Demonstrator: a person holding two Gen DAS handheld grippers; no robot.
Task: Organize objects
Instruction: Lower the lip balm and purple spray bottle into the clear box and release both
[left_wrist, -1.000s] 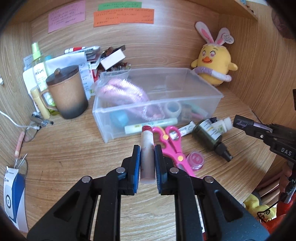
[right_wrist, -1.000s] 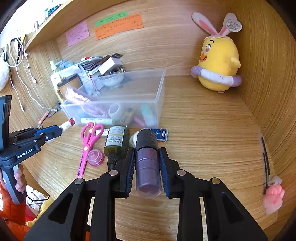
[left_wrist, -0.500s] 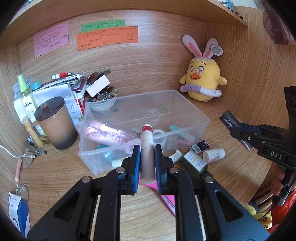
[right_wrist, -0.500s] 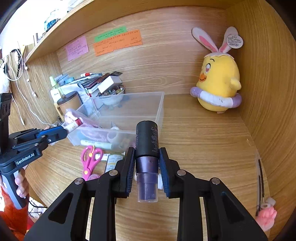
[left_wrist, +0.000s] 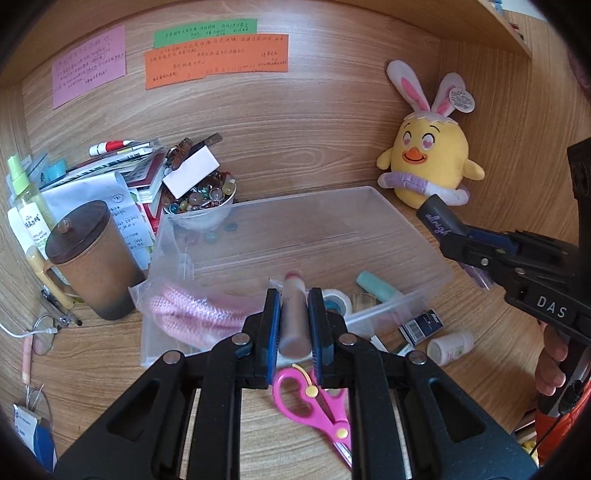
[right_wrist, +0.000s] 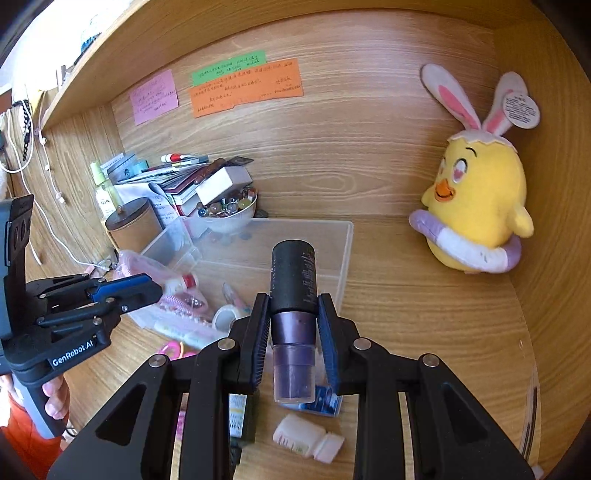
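Observation:
My left gripper (left_wrist: 294, 295) is shut on a beige tube with a red cap (left_wrist: 293, 314), held above the near wall of the clear plastic bin (left_wrist: 436, 258). My right gripper (right_wrist: 293, 301) is shut on a purple bottle with a black cap (right_wrist: 293, 295), raised over the bin's (right_wrist: 343, 254) right end. The bin holds a pink knitted bundle (left_wrist: 195, 310), a tape roll (left_wrist: 334, 301) and a mint tube (left_wrist: 376, 288). Each gripper shows in the other's view: the right one (left_wrist: 461, 236) with the black cap at its tip, the left one (right_wrist: 155, 290) with the red-capped tube.
Pink scissors (left_wrist: 317, 402), a small white bottle (left_wrist: 450, 345) and a dark blue packet (left_wrist: 421, 326) lie on the desk before the bin. A lidded brown mug (left_wrist: 92, 258), a bowl of beads (left_wrist: 199, 206) and stacked papers stand at the left. A yellow plush chick (left_wrist: 432, 162) sits at the back right.
Both grippers rose and moved forward toward the bin, each carrying its item; the bin and back wall appear closer, and the scissors and bottles now lie below the jaws.

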